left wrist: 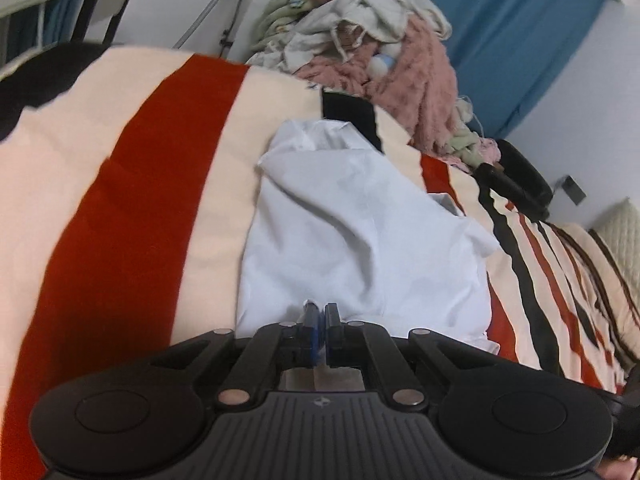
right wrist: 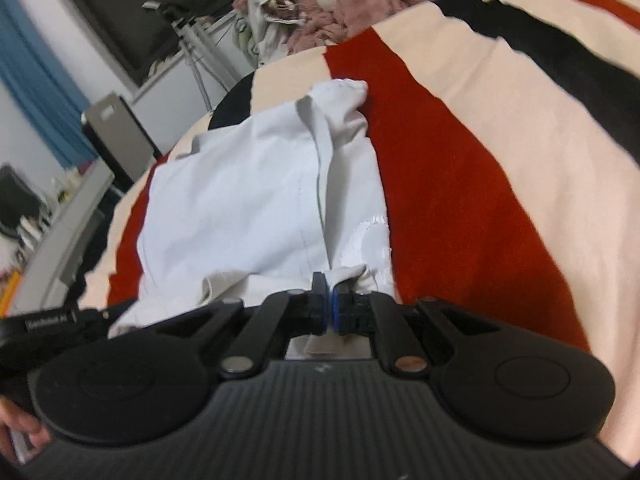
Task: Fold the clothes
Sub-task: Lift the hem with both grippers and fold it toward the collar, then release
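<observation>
A white garment [left wrist: 360,232] lies crumpled on a bed covered by a cream, red and black striped blanket [left wrist: 160,184]. My left gripper [left wrist: 322,312] is shut on the garment's near edge, a small fold of white cloth pinched between its blue pads. In the right wrist view the same white garment [right wrist: 256,184] spreads ahead, with a seam and a shiny print near its right side. My right gripper [right wrist: 330,284] is shut on another bunch of its near edge. The left gripper's body [right wrist: 52,324] shows at the lower left there.
A heap of unfolded clothes [left wrist: 380,44], pink fluffy and off-white pieces, sits at the far end of the bed. Blue curtains [left wrist: 500,20] hang behind. A black chair [left wrist: 520,176] stands by the bed. A desk with clutter [right wrist: 52,216] and a grey box [right wrist: 116,132] lie left.
</observation>
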The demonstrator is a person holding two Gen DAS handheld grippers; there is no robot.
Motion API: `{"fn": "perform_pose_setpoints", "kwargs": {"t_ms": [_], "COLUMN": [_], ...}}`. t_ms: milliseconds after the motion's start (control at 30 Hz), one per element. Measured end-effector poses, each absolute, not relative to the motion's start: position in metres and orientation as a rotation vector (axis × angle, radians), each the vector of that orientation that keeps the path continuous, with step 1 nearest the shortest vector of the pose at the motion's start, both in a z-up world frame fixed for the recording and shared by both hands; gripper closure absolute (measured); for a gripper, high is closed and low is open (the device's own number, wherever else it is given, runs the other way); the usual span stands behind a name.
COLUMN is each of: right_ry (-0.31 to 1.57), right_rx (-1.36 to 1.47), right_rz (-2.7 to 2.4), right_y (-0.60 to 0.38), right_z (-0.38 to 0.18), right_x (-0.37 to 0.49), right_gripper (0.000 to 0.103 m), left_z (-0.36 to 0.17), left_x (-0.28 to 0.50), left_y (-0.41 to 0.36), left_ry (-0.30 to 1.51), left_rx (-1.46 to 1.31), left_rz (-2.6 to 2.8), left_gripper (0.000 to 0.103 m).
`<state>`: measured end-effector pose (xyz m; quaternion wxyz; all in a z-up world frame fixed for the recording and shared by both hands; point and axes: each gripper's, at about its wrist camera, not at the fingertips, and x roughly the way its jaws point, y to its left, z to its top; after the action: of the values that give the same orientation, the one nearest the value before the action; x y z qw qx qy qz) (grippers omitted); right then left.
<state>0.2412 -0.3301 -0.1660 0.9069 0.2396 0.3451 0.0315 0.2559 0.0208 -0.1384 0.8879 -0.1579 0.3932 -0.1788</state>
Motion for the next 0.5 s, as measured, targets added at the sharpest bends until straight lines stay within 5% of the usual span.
{"fn": "perform_pose_setpoints", "kwargs": {"t_ms": [100,133,167,200,267,500], "right_ry": [0.691,0.678,0.665,0.642,0.581,0.403], "right_rx": [0.427,0.409,0.392,0.376,0.344,0.186], "right_rz": [0.061,0.063,0.065,0.064,0.062,0.052], "right_y": [-0.323,-0.32,-0.318,-0.315,-0.31,-0.283], "right_z": [-0.149,-0.142,-0.135,-0.127,-0.111,-0.062], "right_x": [0.231,0.224,0.217,0.208,0.186,0.106], "right_gripper": [0.089,0.085,0.062,0.036,0.022,0.024], "left_z": [-0.126,-0.119,-0.113,-0.105,-0.09,-0.045], "left_x": [0.244,0.235,0.226,0.216,0.194,0.108], "left_y": [0.017,0.015,0.014,0.013,0.01,0.01], "left_ry": [0.774,0.748,0.721,0.699,0.66,0.519], "left_rx": [-0.272,-0.235,-0.197,-0.169,-0.132,-0.077], "left_rz": [-0.371,-0.345,-0.317,-0.31,-0.307,-0.317], "left_gripper": [0.06,0.036,0.024,0.022,0.021,0.014]}}
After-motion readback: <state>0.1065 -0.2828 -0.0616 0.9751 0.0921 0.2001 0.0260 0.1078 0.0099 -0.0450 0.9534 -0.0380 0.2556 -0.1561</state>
